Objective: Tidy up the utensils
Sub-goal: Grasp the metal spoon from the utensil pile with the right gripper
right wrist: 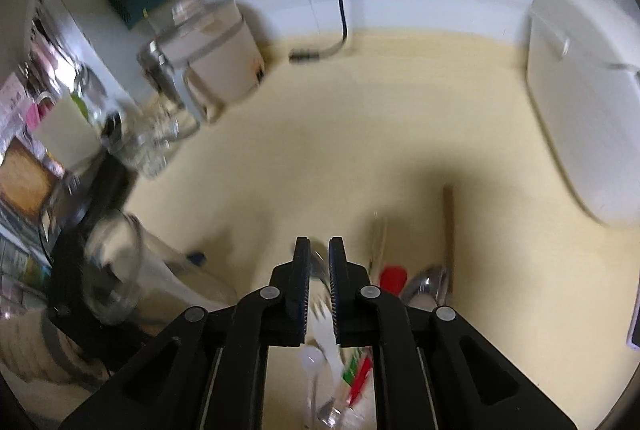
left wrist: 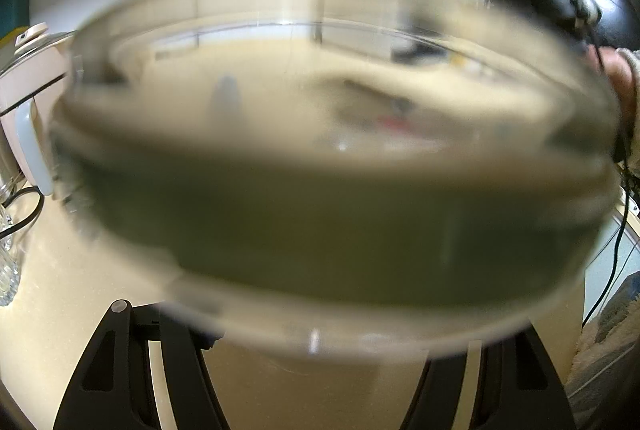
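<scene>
A clear glass cup [left wrist: 320, 190] fills the left wrist view, blurred and very close, and my left gripper [left wrist: 316, 314] is shut on it. In the right wrist view the same cup [right wrist: 132, 262] is tilted at the lower left. My right gripper [right wrist: 319, 246] hangs above the beige counter [right wrist: 360, 130] with its jaws almost together and the grey end of a metal utensil [right wrist: 317, 264] pinched at the tips. Below it lie a white fork [right wrist: 325, 334], a clear spoon [right wrist: 311, 358], a red piece [right wrist: 393, 280], a metal spoon [right wrist: 424, 284] and a wooden stick [right wrist: 448, 230].
A white appliance [right wrist: 216, 50] and glass jars [right wrist: 156, 146] stand at the counter's back left. A white box [right wrist: 580, 110] is at the right, and a black cable [right wrist: 340, 10] runs down the wall. The right gripper [left wrist: 588, 10] and a person's hand [left wrist: 620, 82] show beyond the cup.
</scene>
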A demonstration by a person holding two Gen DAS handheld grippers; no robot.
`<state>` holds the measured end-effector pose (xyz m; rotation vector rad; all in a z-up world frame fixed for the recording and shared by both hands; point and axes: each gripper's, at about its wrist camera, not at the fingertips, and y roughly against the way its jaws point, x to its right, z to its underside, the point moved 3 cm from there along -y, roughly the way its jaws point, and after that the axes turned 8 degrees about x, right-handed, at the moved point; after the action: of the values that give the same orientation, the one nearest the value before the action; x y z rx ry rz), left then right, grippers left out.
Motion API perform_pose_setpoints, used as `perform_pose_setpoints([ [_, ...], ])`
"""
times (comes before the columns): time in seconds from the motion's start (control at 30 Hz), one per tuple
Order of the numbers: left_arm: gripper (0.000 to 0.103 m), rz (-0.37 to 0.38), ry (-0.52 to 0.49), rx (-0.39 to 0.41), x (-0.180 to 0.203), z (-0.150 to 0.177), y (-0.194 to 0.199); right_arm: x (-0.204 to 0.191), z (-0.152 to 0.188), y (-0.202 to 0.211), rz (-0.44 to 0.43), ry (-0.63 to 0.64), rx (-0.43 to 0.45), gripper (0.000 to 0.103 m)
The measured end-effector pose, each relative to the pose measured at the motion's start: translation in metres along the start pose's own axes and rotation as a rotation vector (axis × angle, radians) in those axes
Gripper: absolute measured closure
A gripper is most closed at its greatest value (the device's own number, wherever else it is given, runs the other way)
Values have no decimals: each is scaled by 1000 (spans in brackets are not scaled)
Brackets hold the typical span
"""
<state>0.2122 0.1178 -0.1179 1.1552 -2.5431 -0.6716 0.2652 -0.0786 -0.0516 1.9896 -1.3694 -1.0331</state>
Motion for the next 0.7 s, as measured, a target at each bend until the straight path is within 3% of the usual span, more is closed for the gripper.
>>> perform_pose_setpoints([
  [0.27,32,0,0,0,0,0,0,-14,24,-57,18,155,-175,83],
  [0.5,32,0,1,0,0,0,0,-36,24,-94,52,303,-232,76],
  [0.6,32,0,1,0,0,0,0,-36,24,-106,60,321,-258,76],
  [0.7,32,0,1,0,0,0,0,-41,23,-109,45,341,-256,69],
])
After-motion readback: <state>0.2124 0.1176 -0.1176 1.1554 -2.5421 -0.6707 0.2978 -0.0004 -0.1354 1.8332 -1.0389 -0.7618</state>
